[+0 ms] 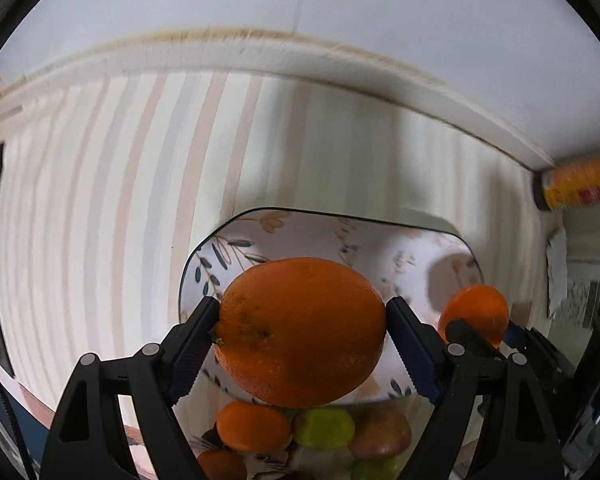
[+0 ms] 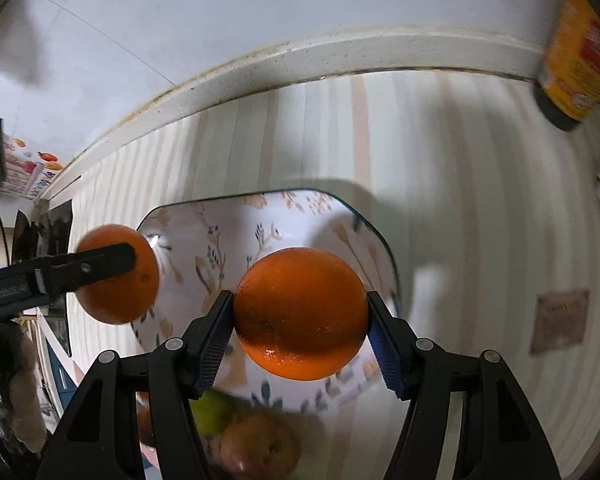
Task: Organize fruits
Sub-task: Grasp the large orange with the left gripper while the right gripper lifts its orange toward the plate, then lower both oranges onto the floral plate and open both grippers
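Two handheld grippers are each pinching an orange above a floral plate sitting on a striped tabletop. The left gripper is squeezing a large orange between its blue pads; the right gripper is clamping a second orange the same way. Both fruits are hanging in the air over the empty plate, not touching it. Nearer the viewer, a second dish is holding a small orange, a green fruit and a reddish apple. The sorting looks mid-transfer: next, each gripper probably needs lowering to the plate, then spreading to release.
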Demonstrator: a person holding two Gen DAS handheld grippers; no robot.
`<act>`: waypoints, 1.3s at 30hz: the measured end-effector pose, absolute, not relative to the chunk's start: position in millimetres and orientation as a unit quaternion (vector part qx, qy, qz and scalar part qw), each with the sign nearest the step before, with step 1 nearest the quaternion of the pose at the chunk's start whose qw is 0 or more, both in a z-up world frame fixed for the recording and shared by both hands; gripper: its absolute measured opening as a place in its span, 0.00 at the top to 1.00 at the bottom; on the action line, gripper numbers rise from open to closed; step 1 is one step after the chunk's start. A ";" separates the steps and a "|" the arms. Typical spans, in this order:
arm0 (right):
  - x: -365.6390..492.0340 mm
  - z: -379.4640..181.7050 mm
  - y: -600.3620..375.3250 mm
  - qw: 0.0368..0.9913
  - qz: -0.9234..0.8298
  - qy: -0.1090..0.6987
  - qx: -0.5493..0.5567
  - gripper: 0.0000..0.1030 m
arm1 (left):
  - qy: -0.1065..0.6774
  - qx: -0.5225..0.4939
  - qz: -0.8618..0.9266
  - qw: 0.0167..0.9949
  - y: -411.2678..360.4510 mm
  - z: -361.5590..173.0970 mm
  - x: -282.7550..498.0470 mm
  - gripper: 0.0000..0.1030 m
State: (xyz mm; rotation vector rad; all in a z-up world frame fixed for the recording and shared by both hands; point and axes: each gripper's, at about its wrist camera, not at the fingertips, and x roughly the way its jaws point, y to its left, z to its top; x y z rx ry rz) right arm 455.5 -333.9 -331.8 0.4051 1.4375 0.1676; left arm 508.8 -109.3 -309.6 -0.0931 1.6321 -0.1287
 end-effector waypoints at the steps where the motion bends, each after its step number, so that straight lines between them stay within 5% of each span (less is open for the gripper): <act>1: 459.6 -336.7 -330.3 0.728 0.081 0.656 0.182 0.35 | 0.732 -0.050 -0.053 0.677 -107.4 -316.0 510.0 0.19; 17: 500.8 -370.9 -300.5 0.681 0.091 0.710 0.157 0.34 | 0.756 -0.067 -0.050 0.649 -108.2 -342.1 526.6 0.18; 21: 498.5 -369.9 -307.3 0.674 0.088 0.711 0.181 0.05 | 0.744 -0.079 -0.051 0.661 -103.4 -332.1 530.7 0.14; 24: 497.0 -358.1 -312.0 0.682 0.086 0.702 0.188 0.05 | 0.734 -0.067 -0.058 0.674 -103.7 -320.0 532.6 0.07; 39: 437.0 -287.2 -295.8 0.732 0.002 0.676 0.087 0.04 | 0.658 0.031 -0.021 0.752 -99.5 -251.3 463.1 0.07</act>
